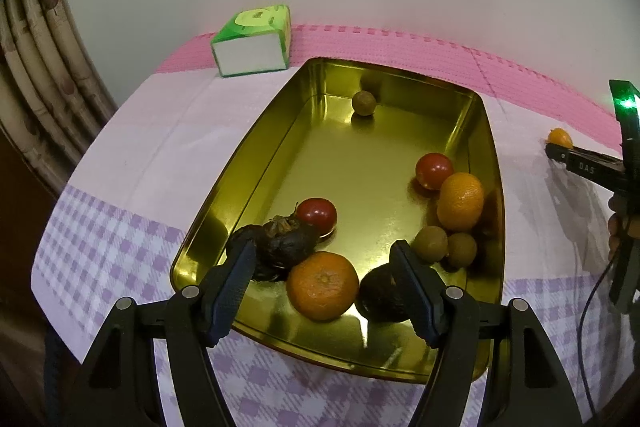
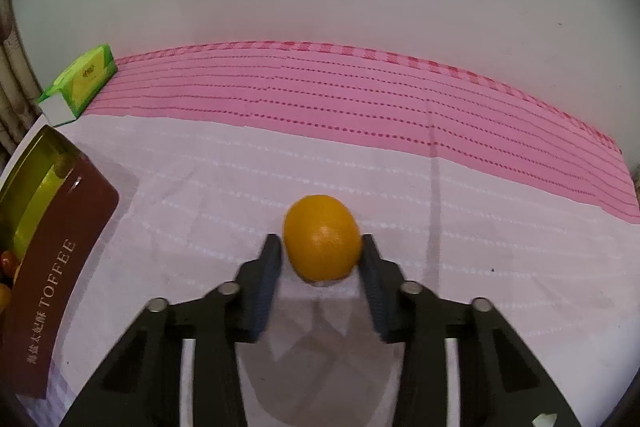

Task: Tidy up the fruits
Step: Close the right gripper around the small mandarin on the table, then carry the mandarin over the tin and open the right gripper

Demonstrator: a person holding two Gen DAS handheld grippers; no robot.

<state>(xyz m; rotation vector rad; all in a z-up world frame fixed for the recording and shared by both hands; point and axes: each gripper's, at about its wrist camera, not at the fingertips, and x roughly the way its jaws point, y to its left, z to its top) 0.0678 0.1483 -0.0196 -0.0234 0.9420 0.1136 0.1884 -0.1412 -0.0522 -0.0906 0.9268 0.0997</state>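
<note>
My right gripper (image 2: pixel 320 259) brackets the loose orange fruit (image 2: pixel 322 243) on the tablecloth (image 2: pixel 480 227). The pads sit against the fruit's two sides; I judge this a clamp, contact appearing on both flanks. The fruit is egg-shaped, its long axis running roughly across the jaws.

Landmark: the gold tin (image 1: pixel 280 155). The loose fruit lies outside the tin, well to its right, beyond the brown TOFFEE-lettered side wall. The coming move, as I judge it, is a carry leftward over that wall into the tin.

My left gripper (image 1: pixel 324 287) hovers over the tin's near end, jaws apart, holding nothing. A mandarin (image 1: pixel 322 285) lies between its fingers, untouched. The right hand is nearer the loose fruit; the left hand is nearer the tin.
</note>
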